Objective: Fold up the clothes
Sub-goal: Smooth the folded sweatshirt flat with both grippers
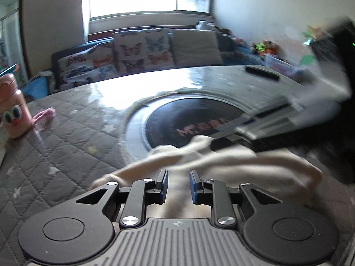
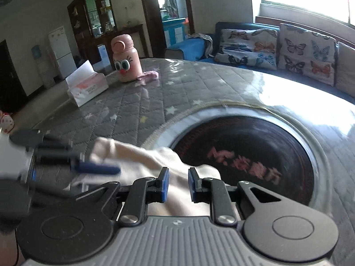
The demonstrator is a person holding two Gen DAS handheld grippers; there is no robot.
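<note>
1. Lying across the near edge of the table, the cream garment (image 1: 221, 161) is a loose, rumpled band. Part of it is on the grey quilted table cover (image 1: 66, 144) and part overlaps the rim of the round dark glass plate (image 2: 255, 155) set into the table.
2. The right gripper (image 2: 178, 185) has its jaws nearly together. Cream cloth fills the narrow gap between the pads, and in the left wrist view the fabric rises in a peak to its fingertips, so it appears to have a bunched fold pinched.
3. The left gripper (image 1: 178, 184) has its jaws a little apart. Cloth lies under and beyond the pads, but they do not seem to press on it, so I judge it has hold of nothing.
4. The garment looks thin, soft and very light. It should drape and sag from any single grip, and it has no stiffness to keep an edge straight.
5. The glass plate is probably slick, so cloth may slide there. The quilted cover should drag on the cloth and could wrinkle a layer that is pulled across it.
6. Hems, corners or a seam are the best holds, with the two grippers well apart so the cloth hangs taut between them. A pinch in the middle only gathers more bunching.
7. The motion blur hides where the hems lie.
</note>
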